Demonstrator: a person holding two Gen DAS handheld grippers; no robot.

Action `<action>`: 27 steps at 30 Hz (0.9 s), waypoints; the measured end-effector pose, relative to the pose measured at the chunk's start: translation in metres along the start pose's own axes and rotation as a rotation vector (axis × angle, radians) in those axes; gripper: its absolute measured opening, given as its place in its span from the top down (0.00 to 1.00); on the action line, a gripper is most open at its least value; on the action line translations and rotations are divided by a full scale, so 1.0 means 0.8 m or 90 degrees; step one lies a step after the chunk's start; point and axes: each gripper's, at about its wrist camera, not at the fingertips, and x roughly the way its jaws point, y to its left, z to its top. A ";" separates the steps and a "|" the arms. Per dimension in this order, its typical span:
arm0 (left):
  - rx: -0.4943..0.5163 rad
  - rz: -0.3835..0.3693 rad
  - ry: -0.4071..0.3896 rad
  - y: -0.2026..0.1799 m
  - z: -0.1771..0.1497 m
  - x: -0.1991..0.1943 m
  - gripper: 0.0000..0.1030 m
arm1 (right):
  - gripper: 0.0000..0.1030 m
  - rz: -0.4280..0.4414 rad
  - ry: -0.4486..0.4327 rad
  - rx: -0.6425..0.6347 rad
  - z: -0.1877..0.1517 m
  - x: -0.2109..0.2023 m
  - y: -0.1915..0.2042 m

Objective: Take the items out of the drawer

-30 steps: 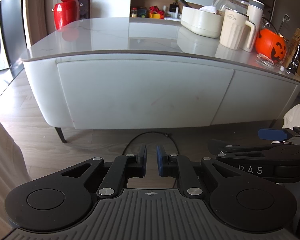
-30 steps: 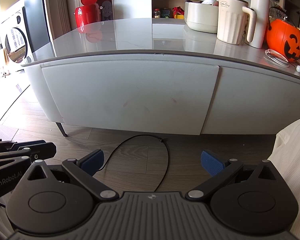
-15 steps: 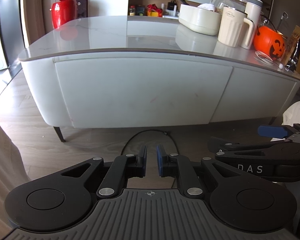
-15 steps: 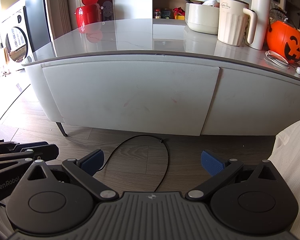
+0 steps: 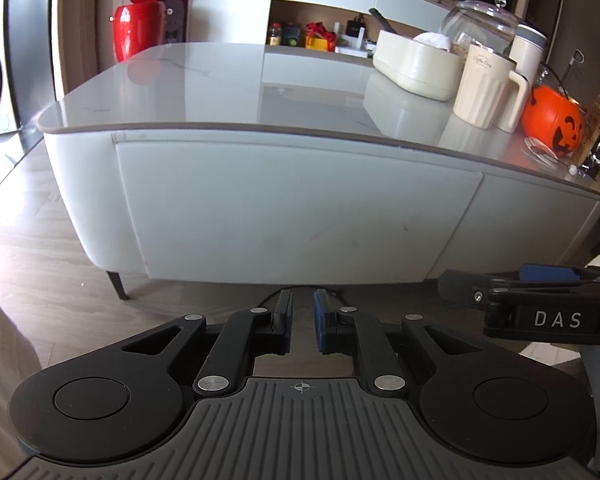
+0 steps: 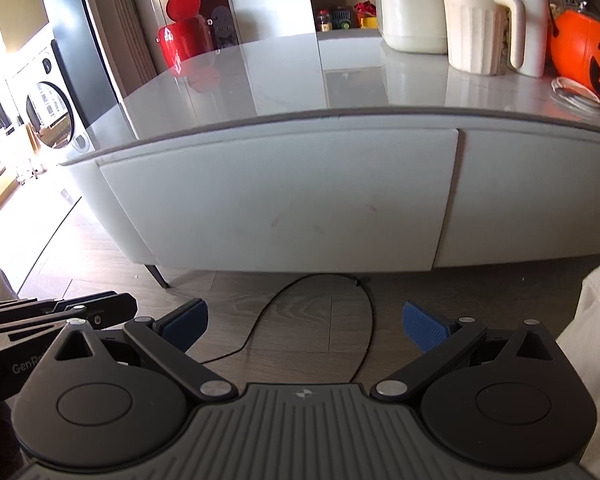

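The drawer fills the centre of both views: a smooth, pale, handle-less front, fully closed, set under the glossy grey top of the low desk; a thin seam at 3 o'clock parts it from a second front. The left gripper hangs low before it, jaws nearly together with a narrow gap, grasping nothing; the right gripper has jaws spread wide, empty. A black cable loops over the wood-grain floor, plain in the right view only. At 2 o'clock stand a ribbed cream jug and an orange pumpkin bucket; a washing machine shows at 9 o'clock.
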 end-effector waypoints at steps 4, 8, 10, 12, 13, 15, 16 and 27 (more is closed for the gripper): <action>0.019 0.008 -0.024 0.007 0.027 0.012 0.87 | 0.00 -0.025 -0.070 -0.042 0.029 0.002 -0.005; 0.063 0.027 -0.032 0.019 0.051 0.031 0.87 | 0.00 -0.044 -0.123 -0.132 0.056 0.012 -0.012; 0.084 0.035 -0.029 0.027 0.058 0.042 0.87 | 0.00 -0.047 -0.145 -0.155 0.068 0.018 -0.020; 0.108 0.036 -0.022 0.038 0.066 0.056 0.87 | 0.00 -0.034 -0.149 -0.157 0.083 0.027 -0.034; 0.117 0.029 -0.019 0.044 0.069 0.061 0.86 | 0.00 -0.028 -0.143 -0.153 0.090 0.033 -0.041; 0.140 0.010 -0.016 0.066 0.079 0.074 0.84 | 0.00 -0.012 -0.124 -0.150 0.103 0.046 -0.057; 0.143 0.001 -0.022 0.079 0.084 0.078 0.84 | 0.00 -0.003 -0.110 -0.153 0.109 0.054 -0.064; -0.086 0.046 -0.106 0.211 0.097 0.088 0.85 | 0.00 -0.007 -0.030 -0.170 0.105 0.118 -0.135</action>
